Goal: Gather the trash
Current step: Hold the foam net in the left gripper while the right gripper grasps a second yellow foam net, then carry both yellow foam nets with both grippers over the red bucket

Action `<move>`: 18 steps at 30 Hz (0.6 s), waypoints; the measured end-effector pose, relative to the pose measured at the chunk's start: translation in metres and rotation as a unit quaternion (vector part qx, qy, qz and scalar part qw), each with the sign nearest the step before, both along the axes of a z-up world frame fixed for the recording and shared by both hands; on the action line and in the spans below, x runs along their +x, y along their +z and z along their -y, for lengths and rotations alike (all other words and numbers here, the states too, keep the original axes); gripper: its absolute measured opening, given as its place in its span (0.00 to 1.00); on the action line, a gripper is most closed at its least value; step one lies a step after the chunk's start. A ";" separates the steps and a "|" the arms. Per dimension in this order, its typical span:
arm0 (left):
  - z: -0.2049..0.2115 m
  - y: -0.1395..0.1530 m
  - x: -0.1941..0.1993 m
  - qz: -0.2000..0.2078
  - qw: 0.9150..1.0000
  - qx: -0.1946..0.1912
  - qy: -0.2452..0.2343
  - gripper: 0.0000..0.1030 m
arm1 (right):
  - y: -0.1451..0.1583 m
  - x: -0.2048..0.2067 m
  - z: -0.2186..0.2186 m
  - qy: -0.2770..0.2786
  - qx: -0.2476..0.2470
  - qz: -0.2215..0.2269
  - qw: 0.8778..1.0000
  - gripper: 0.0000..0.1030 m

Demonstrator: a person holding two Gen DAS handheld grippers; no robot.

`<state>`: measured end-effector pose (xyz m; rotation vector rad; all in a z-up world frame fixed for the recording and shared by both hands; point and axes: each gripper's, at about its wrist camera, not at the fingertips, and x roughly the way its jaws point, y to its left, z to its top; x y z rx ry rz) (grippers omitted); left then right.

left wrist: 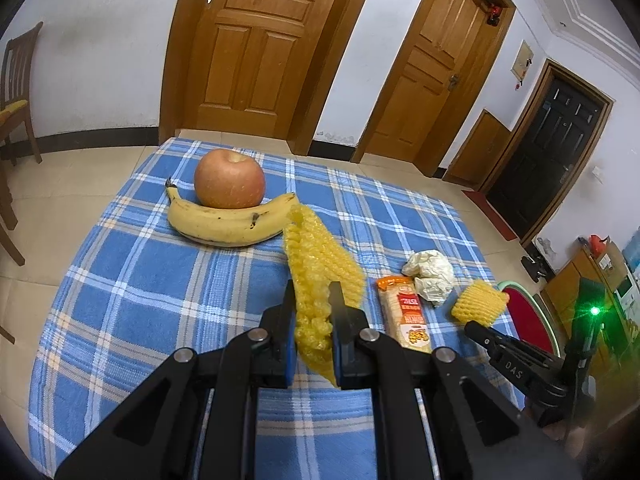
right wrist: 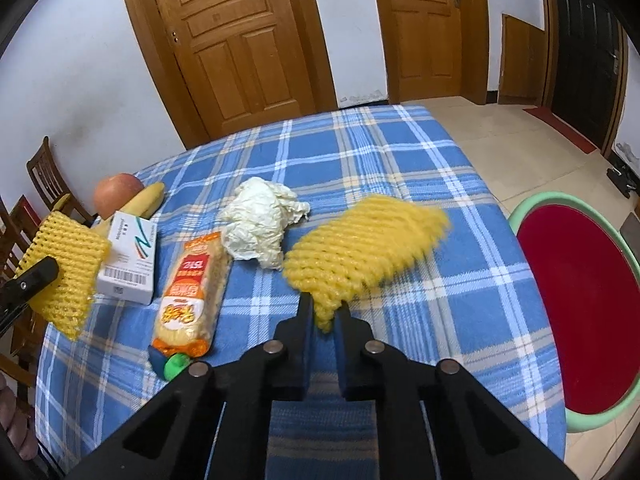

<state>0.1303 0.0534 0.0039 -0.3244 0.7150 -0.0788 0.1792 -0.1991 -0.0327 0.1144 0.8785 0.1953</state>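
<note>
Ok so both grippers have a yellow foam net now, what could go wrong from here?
1. The right gripper pinches only a corner of its foam net, so it may slip out on the way to the red basin.
2. The left gripper's dangling net could brush the banana or snack packet.

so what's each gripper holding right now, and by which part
Left gripper: a yellow foam fruit net, pinched at its lower end. Right gripper: another yellow foam net, fingers clamped on its near corner.
</note>
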 end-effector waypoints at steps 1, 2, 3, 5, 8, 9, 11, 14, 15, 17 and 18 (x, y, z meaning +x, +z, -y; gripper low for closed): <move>0.002 0.002 -0.002 0.002 1.000 0.001 -0.001 0.12 | 0.002 -0.003 0.001 0.001 0.002 0.003 1.000 0.11; 0.003 0.003 -0.003 0.003 1.000 0.001 -0.002 0.12 | 0.004 -0.006 0.002 0.001 0.004 0.006 1.000 0.11; 0.003 0.005 -0.005 0.004 1.000 0.001 -0.003 0.12 | 0.007 -0.009 0.003 0.001 0.005 0.009 1.000 0.10; 0.007 0.007 -0.008 0.007 1.000 0.000 -0.007 0.12 | 0.011 -0.016 0.005 0.001 0.008 0.014 1.000 0.10; 0.013 0.012 -0.013 0.010 1.000 -0.002 -0.015 0.12 | 0.016 -0.026 0.010 0.000 0.013 0.021 1.000 0.10; 0.015 0.013 -0.014 0.011 1.000 -0.002 -0.017 0.12 | 0.019 -0.031 0.012 -0.001 0.014 0.024 1.000 0.10; 0.018 0.015 -0.017 0.012 1.000 -0.003 -0.022 0.12 | 0.021 -0.037 0.015 -0.003 0.018 0.027 0.999 0.10; 0.025 0.018 -0.020 0.013 0.999 -0.004 -0.029 0.12 | 0.026 -0.049 0.023 -0.008 0.024 0.033 0.999 0.10; 0.028 0.019 -0.021 0.013 0.999 -0.004 -0.032 0.12 | 0.028 -0.052 0.026 -0.009 0.026 0.036 0.999 0.10; 0.034 0.020 -0.023 0.014 0.999 -0.003 -0.039 0.12 | 0.031 -0.058 0.031 -0.012 0.028 0.040 0.999 0.10; 0.037 0.021 -0.023 0.014 0.999 -0.003 -0.042 0.12 | 0.033 -0.061 0.035 -0.015 0.030 0.043 0.999 0.10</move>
